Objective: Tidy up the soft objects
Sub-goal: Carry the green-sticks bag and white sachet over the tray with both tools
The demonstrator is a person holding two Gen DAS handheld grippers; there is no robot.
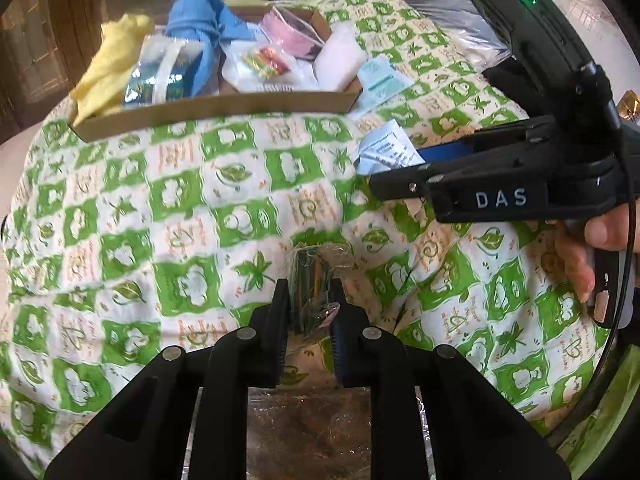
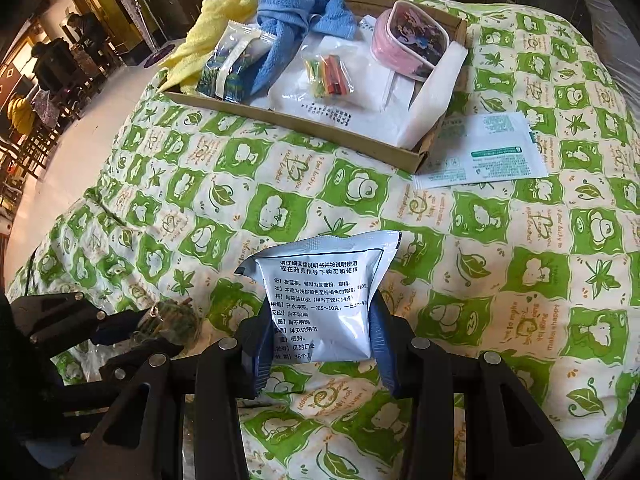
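— Cardboard tray (image 2: 320,126) sits at the far side of our green-and-white quilt (image 2: 280,216), already holding the yellow cloth (image 2: 208,28), the blue towel (image 2: 300,8), a pink pouch (image 2: 408,40) and a few packets. So we are mid-sort, each hand with a piece picked up and the carry to the tray ahead of us.

— Agreed. Our right gripper (image 2: 320,332) is clamped on the pale blue medicine sachet (image 2: 324,292), its blue pads pressing both edges, and the sachet is lifted clear of the quilt.

— And our left gripper (image 1: 308,312) is clenched on a small clear cellophane packet (image 1: 312,276) with something dark and striped inside. We think it may be hair ties or sweets; the wrap glares too much to say.

— Next we need to carry both forward and let go over a bare patch of the tray, which is crowded.

— One flat green-printed sachet (image 2: 484,148) still lies on the quilt just beside the tray's near corner.

— The tray's back wall is hidden behind the towels, and whether our left packet has left the quilt we cannot tell.
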